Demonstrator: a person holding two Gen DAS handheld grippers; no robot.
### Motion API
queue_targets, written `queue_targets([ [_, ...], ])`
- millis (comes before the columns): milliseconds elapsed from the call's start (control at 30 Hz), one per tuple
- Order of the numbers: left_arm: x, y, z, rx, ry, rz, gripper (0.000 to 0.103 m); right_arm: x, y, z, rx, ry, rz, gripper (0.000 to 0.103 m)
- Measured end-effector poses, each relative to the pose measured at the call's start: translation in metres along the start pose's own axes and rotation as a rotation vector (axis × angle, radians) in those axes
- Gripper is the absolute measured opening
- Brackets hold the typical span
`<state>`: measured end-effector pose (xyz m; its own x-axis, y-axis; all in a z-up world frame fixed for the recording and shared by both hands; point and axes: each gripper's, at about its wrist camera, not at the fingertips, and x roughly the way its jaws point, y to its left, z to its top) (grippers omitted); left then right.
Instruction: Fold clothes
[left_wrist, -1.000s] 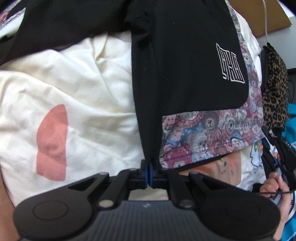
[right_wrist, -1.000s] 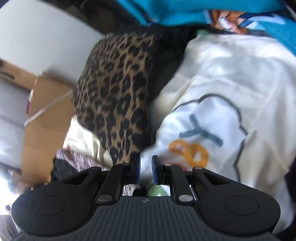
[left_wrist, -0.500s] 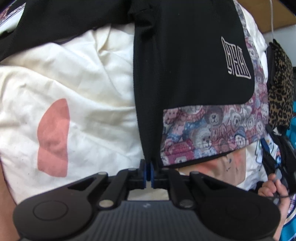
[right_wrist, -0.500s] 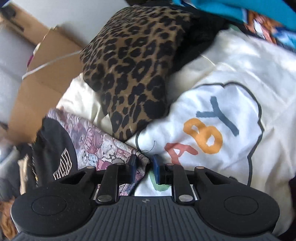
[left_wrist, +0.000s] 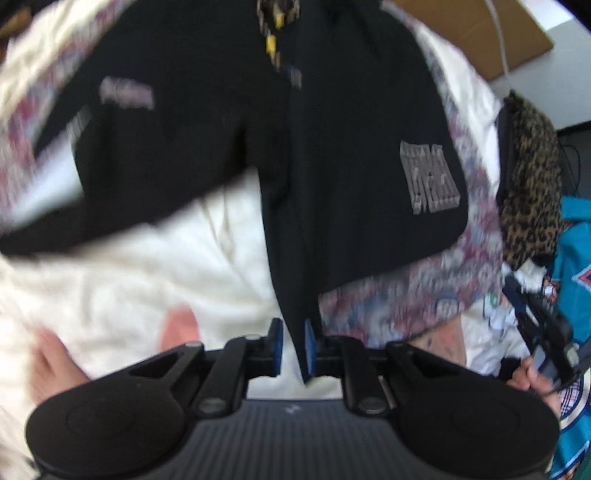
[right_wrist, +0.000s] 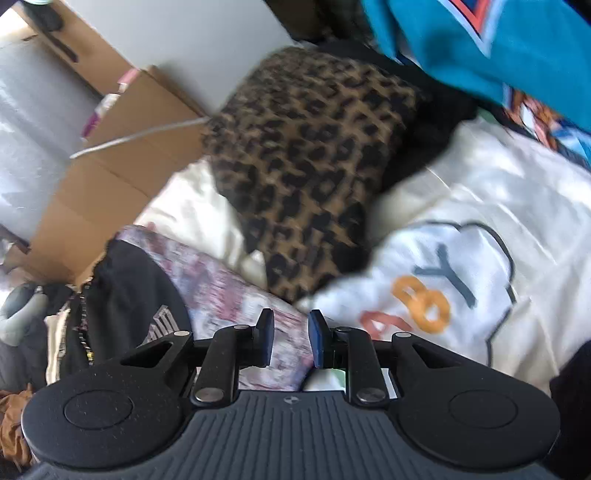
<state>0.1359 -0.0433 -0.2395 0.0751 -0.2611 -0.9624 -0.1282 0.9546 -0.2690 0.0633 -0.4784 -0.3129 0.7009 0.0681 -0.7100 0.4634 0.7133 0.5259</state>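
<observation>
While the left tool (left_wrist: 293, 345) has just parted around the black garment (left_wrist: 332, 184) and the right tool (right_wrist: 290, 341) stands apart over its patterned hem (right_wrist: 229, 291), folding appears barely begun.

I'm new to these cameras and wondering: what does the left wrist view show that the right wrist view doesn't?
Only the left wrist view shows the left gripper, jaws just opening around the black garment's edge, and the hand holding the other tool.

Only the right wrist view shows the right gripper and the lettered white shirt.

Both show the black garment, leopard-print cloth, teal jersey and cardboard.
</observation>
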Motion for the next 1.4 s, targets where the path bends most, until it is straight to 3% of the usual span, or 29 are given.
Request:
queue_targets([
  [100, -0.036, 0.010, 0.037, 0.031, -0.078, 0.038, 0.026, -0.004, 0.011, 0.003, -0.013, -0.034, 0.022, 0.022],
  [233, -0.084, 0.021, 0.080, 0.065, -0.164, 0.088, 0.028, -0.010, 0.019, 0.005, -0.028, -0.058, 0.018, 0.022],
  [333, -0.119, 0.032, 0.106, 0.082, -0.236, 0.170, 0.028, -0.013, 0.024, 0.005, -0.036, -0.077, 0.015, 0.022],
  [567, -0.148, 0.053, 0.140, 0.165, -0.295, 0.249, 0.031, -0.018, 0.035, 0.006, -0.041, -0.054, 0.029, 0.023],
  [833, -0.105, 0.101, 0.134, 0.127, -0.297, 0.241, 0.036, -0.017, 0.057, -0.004, -0.110, 0.039, 0.109, 0.023],
  [933, -0.074, 0.115, 0.127, 0.125, -0.237, 0.261, 0.034, -0.015, 0.067, -0.013, -0.137, 0.078, 0.109, 0.023],
  [1067, -0.044, 0.131, 0.125, 0.163, -0.161, 0.233, 0.036, -0.010, 0.073, -0.024, -0.124, 0.115, 0.112, 0.023],
  [1167, -0.030, 0.151, 0.120, 0.097, -0.129, 0.258, 0.040, -0.008, 0.078, -0.029, -0.055, 0.124, 0.102, 0.023],
  [1233, -0.022, 0.159, 0.115, 0.069, -0.102, 0.268, 0.040, -0.010, 0.085, -0.032, -0.066, 0.121, 0.115, 0.040],
  [1367, -0.010, 0.160, 0.110, 0.070, -0.065, 0.228, 0.041, -0.008, 0.095, -0.038, -0.070, 0.130, 0.114, 0.045],
  [1400, -0.010, 0.158, 0.110, 0.081, -0.072, 0.224, 0.049, -0.008, 0.097, -0.040, -0.058, 0.133, 0.118, 0.045],
])
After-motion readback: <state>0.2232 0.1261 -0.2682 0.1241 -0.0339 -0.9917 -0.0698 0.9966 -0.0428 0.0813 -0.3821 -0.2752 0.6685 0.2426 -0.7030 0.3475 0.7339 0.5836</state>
